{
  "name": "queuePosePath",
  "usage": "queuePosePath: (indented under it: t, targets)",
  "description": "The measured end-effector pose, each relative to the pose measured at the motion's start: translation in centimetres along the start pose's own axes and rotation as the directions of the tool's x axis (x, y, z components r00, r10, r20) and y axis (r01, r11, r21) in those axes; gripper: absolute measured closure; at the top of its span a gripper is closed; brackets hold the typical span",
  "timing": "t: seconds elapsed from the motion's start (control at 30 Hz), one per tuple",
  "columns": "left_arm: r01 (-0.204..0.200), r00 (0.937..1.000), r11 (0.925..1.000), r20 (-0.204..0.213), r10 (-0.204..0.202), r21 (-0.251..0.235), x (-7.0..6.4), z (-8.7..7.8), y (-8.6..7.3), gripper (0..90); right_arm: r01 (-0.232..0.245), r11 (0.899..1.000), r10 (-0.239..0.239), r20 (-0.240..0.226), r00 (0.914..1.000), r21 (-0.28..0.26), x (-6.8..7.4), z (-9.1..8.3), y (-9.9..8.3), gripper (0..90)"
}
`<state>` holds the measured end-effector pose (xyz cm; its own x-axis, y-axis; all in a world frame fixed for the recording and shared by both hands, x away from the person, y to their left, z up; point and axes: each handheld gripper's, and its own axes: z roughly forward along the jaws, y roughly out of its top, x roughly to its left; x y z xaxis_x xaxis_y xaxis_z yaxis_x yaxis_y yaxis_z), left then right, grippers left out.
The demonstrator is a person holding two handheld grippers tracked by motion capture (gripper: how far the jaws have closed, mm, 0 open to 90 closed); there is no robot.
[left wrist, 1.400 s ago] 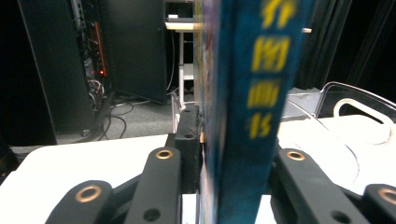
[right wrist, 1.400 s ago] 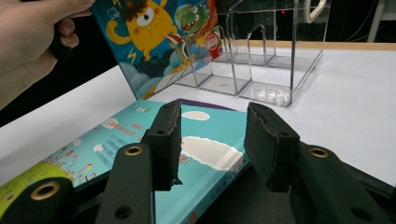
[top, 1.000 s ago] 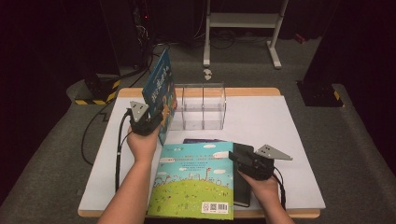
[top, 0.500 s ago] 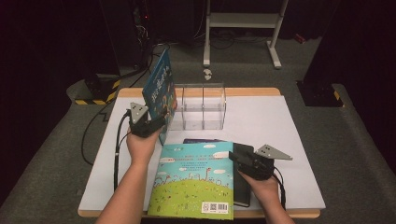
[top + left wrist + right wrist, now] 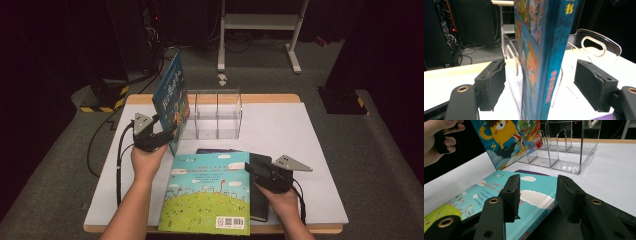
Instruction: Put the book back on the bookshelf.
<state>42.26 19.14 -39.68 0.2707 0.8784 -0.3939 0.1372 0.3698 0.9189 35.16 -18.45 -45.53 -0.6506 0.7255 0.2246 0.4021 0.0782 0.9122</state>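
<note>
A blue picture book [image 5: 171,97] stands upright, leaning in the left end of a clear acrylic rack [image 5: 217,115] at the back of the white table [image 5: 280,135]. My left gripper [image 5: 167,136] is open. In the left gripper view its jaws sit wide on both sides of the blue book's spine [image 5: 544,50] without touching it, and the rack [image 5: 599,45] is behind. A teal-and-green book [image 5: 207,200] lies flat at the front. My right gripper [image 5: 252,172] is open at its right edge. In the right gripper view the gripper [image 5: 537,195] hovers over that book [image 5: 474,197].
Under the flat book lie a black book [image 5: 260,200] and a purple one [image 5: 220,150]. The rack's other slots [image 5: 571,145] hold nothing. Bare table stretches to the right. On the floor behind stand a white metal frame [image 5: 260,30] and a yellow-black striped base [image 5: 102,102].
My left gripper has drawn back slightly toward the person, while the blue book stays upright at the rack. The right gripper and flat book have not moved.
</note>
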Motion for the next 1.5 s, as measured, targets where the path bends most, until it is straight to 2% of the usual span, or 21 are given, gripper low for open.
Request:
queuePosePath:
  t: [0.17,0.4,0.43,0.53,0.67,0.83,1.1,1.23,1.33,1.37,1.5]
  targets:
    - [0.010,0.9999,1.0000,-0.003,-0.010,0.002,0.4,-0.6,-0.1,22.6,-0.001,1.000,0.001,0.000,1.0000,0.002,0.0,0.0,0.0,53.8]
    - [0.005,0.9999,0.9994,0.011,-0.006,0.033,0.7,-1.5,-0.4,18.8,0.000,1.000,0.000,0.000,1.0000,0.002,0.0,0.0,0.0,53.8]
    - [0.016,0.9998,0.9994,0.013,-0.016,0.032,0.7,-1.6,-0.4,18.0,0.000,1.000,0.000,0.001,1.0000,0.002,0.0,0.0,0.0,53.8]
    - [0.006,0.9998,0.9988,0.019,-0.007,0.049,0.8,-2.1,-0.7,16.0,0.002,1.000,-0.002,0.002,1.0000,0.003,0.0,0.0,0.0,53.7]
    - [0.018,0.9990,0.9962,0.039,-0.022,0.085,1.0,-2.8,-1.0,15.9,0.009,1.000,-0.009,0.005,0.9999,0.002,0.1,0.0,0.0,53.7]
    - [0.029,0.9983,0.9937,0.047,-0.034,0.108,1.4,-3.9,-1.7,15.6,0.008,1.000,-0.008,0.006,1.0000,0.000,0.1,0.0,0.0,53.3]
    - [0.018,0.9990,0.9901,0.037,-0.023,0.139,2.0,-5.5,-3.1,14.7,0.011,1.000,-0.011,0.007,0.9999,-0.003,0.1,-0.1,0.0,53.1]
    - [0.021,0.9990,0.9842,0.036,-0.028,0.176,2.3,-6.4,-4.1,14.7,0.013,1.000,-0.013,0.008,0.9999,-0.003,0.1,-0.1,0.0,52.9]
    - [0.060,0.9964,0.9702,0.043,-0.072,0.235,2.4,-7.2,-4.9,14.8,0.011,1.000,-0.011,0.007,0.9999,-0.006,0.2,-0.2,0.0,52.5]
    - [0.068,0.9959,0.9680,0.040,-0.080,0.242,2.3,-7.4,-5.2,14.8,0.011,1.000,-0.011,0.007,0.9999,-0.007,0.2,-0.2,0.1,52.2]
    - [0.052,0.9973,0.9577,0.036,-0.065,0.283,1.8,-8.7,-6.7,14.9,0.019,1.000,-0.019,0.018,0.9996,0.000,0.3,-0.3,0.1,50.7]
